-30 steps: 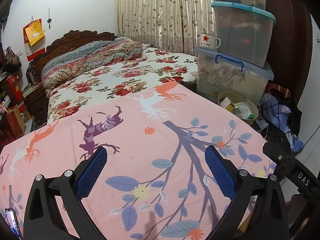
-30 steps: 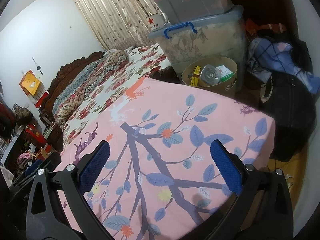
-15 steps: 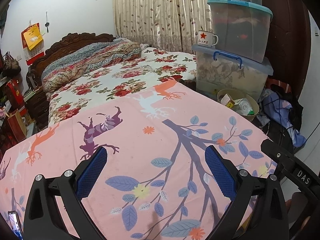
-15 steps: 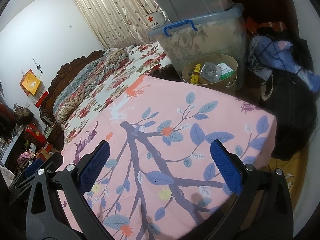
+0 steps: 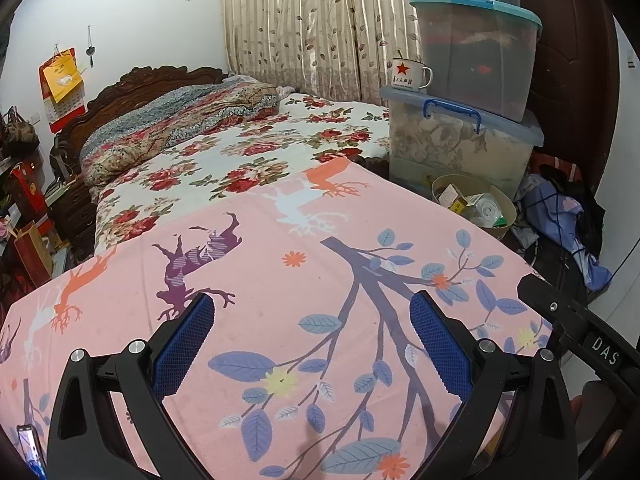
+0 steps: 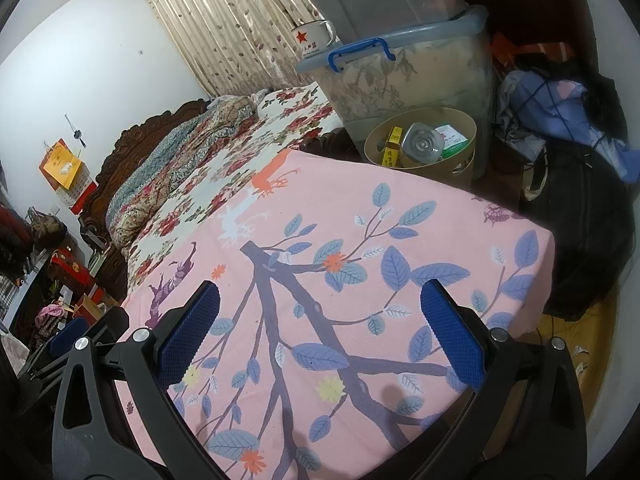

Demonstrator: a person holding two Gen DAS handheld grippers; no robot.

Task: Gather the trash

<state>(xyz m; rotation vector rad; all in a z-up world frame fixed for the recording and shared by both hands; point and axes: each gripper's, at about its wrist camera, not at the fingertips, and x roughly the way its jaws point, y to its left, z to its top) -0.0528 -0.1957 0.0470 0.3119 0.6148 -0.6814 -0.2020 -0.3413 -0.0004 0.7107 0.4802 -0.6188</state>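
A round tan waste bin [image 5: 505, 203] stands on the floor past the far right corner of the pink cloth-covered table [image 5: 304, 280]. It holds a yellow box [image 6: 391, 148], a clear plastic bottle [image 6: 422, 145] and a green-and-white packet [image 6: 452, 141]. My left gripper [image 5: 312, 334] is open and empty above the table's near part. My right gripper [image 6: 320, 322] is open and empty above the table too. Part of the right gripper [image 5: 576, 328] shows at the right edge of the left wrist view.
Stacked plastic storage boxes [image 5: 464, 136] with a white enamel mug [image 5: 408, 76] stand behind the bin. A bed with a floral sheet [image 5: 248, 152] lies beyond the table. Clothes and a dark bag [image 6: 580, 184] lie on the floor at the right.
Both views have shifted slightly; the bin and boxes sit a little further to the right and lower in the frames. Both grippers stay open and empty.
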